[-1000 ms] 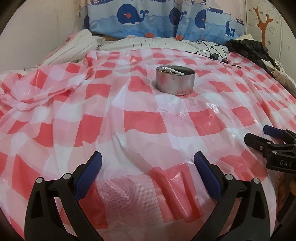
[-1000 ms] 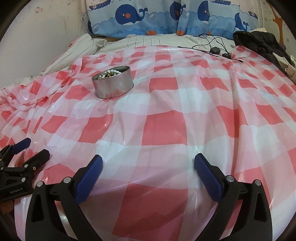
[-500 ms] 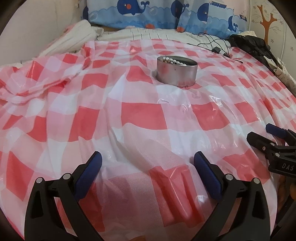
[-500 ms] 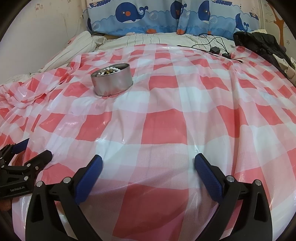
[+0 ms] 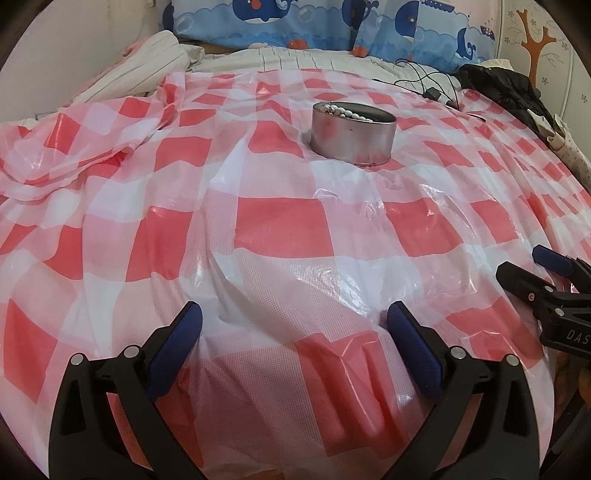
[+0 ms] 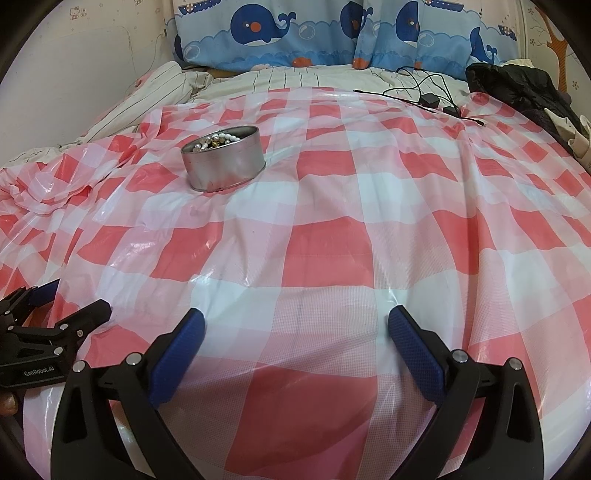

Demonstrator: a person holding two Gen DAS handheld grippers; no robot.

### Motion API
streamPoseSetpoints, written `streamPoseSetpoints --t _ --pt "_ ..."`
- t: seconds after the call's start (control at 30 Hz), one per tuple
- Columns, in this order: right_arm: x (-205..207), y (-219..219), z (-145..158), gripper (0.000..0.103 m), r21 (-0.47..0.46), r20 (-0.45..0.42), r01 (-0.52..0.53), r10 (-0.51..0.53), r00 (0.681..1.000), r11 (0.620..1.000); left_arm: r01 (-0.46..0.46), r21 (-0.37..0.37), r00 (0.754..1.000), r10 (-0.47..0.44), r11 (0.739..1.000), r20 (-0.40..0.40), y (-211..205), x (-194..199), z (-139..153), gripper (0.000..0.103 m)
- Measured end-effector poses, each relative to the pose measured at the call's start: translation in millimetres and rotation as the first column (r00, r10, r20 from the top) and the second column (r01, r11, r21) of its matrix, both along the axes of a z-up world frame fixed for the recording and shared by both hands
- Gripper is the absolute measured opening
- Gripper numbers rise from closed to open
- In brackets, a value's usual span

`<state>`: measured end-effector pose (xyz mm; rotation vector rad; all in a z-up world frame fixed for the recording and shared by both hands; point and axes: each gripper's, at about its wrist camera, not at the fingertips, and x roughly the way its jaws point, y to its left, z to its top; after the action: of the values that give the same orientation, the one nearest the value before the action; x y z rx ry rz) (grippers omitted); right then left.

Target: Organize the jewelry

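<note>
Left gripper (image 5: 294, 325): jaws wide apart, nothing between them, low over the red-and-white checked sheet (image 5: 280, 229). Right gripper (image 6: 296, 326): jaws equally wide, empty, also low over the sheet. Each visible at the edge of the other's view, side by side and apart.

Round metal tin (image 5: 352, 127) upright on the sheet, well ahead of both, off to the left in the right view. Inside it, a heap of jewelry (image 6: 218, 141): white beads, a bit of gold. Beyond, a whale-print pillow (image 6: 266, 33), black cables (image 6: 424, 94), dark clothing (image 6: 517, 88).
</note>
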<state>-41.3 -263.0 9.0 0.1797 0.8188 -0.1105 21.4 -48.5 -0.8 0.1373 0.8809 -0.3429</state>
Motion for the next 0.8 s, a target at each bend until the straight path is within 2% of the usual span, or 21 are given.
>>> streamPoseSetpoints --t 0.8 --pt "0.6 -0.3 -0.1 0.096 0.000 -0.001 0.000 0.000 1.000 1.000 -0.002 -0.009 1.000 0.002 1.000 0.002 1.3 0.3 -1.6 0.096"
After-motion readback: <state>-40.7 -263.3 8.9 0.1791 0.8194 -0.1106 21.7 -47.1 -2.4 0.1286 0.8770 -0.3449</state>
